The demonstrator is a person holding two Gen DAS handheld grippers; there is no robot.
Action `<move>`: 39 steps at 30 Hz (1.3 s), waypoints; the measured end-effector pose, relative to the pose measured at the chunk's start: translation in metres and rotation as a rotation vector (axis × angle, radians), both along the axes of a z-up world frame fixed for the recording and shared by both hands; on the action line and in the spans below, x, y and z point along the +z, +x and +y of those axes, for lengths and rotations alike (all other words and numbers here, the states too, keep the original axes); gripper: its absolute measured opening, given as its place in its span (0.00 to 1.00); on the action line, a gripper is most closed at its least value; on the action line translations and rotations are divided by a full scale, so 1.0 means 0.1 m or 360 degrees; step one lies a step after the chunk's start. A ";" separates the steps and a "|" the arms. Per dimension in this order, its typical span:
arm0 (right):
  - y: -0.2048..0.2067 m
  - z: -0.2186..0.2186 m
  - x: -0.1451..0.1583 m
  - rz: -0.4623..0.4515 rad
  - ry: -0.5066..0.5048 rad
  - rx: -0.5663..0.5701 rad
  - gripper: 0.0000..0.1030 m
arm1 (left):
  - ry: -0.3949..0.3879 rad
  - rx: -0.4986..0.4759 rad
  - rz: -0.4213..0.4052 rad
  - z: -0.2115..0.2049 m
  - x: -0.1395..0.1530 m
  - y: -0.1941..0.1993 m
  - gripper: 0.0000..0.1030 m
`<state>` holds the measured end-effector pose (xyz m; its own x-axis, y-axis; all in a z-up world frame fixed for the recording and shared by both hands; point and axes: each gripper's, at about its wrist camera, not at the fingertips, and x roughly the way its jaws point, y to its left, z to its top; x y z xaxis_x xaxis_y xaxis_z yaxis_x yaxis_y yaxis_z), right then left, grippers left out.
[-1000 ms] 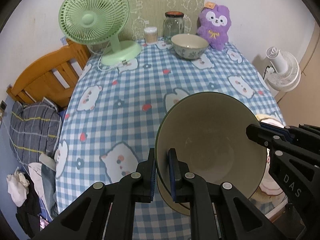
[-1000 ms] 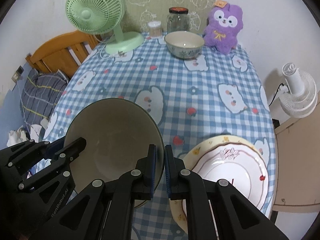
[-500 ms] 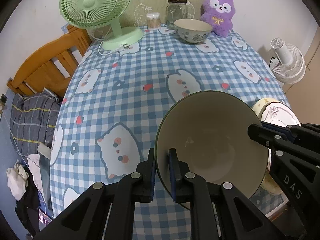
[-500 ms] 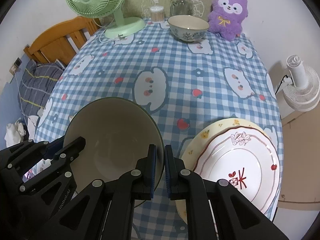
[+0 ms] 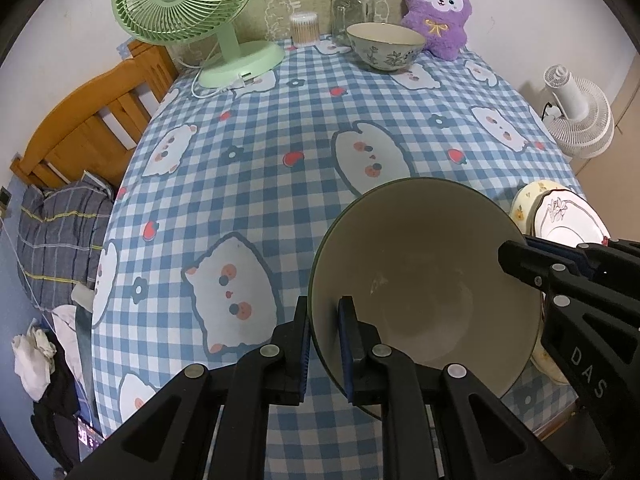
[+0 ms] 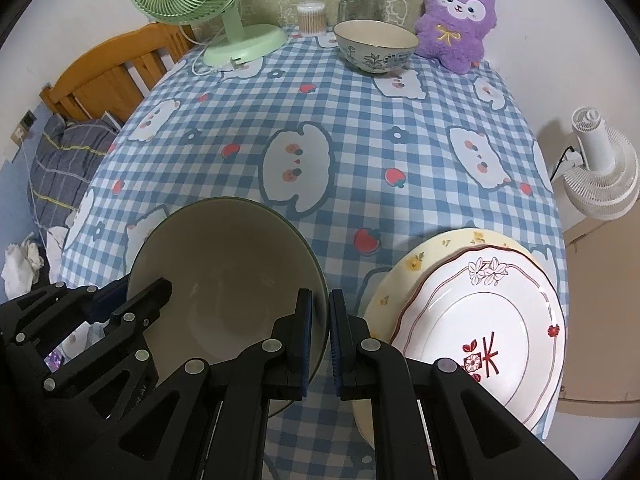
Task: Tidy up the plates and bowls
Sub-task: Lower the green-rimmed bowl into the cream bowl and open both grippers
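Left tongs (image 5: 323,320): clamped on bowl (image 5: 424,280) rim.
Right tongs (image 6: 317,318): clamped on opposite rim.
Plates (image 6: 480,320): stacked just right of right tongs.

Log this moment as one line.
left gripper: shut on green-rimmed bowl rim | right gripper: shut on opposite rim | bowl: over tablecloth, beside stacked plates | patterned bowl: far end

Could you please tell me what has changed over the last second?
Both hand-held grippers, left and right, have carried the large bowl lower, closer to the tablecloth. Both grips on its rim are unchanged; the stacked plates and small bowl stayed put.
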<state>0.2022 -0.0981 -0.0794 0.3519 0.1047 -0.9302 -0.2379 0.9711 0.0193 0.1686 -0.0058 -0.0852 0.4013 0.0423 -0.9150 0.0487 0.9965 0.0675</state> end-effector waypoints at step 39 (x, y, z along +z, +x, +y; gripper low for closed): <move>-0.02 -0.05 0.31 -0.0096 0.0104 0.0001 0.62 | 0.0035 -0.0028 -0.0029 -0.18 0.13 -0.01 0.50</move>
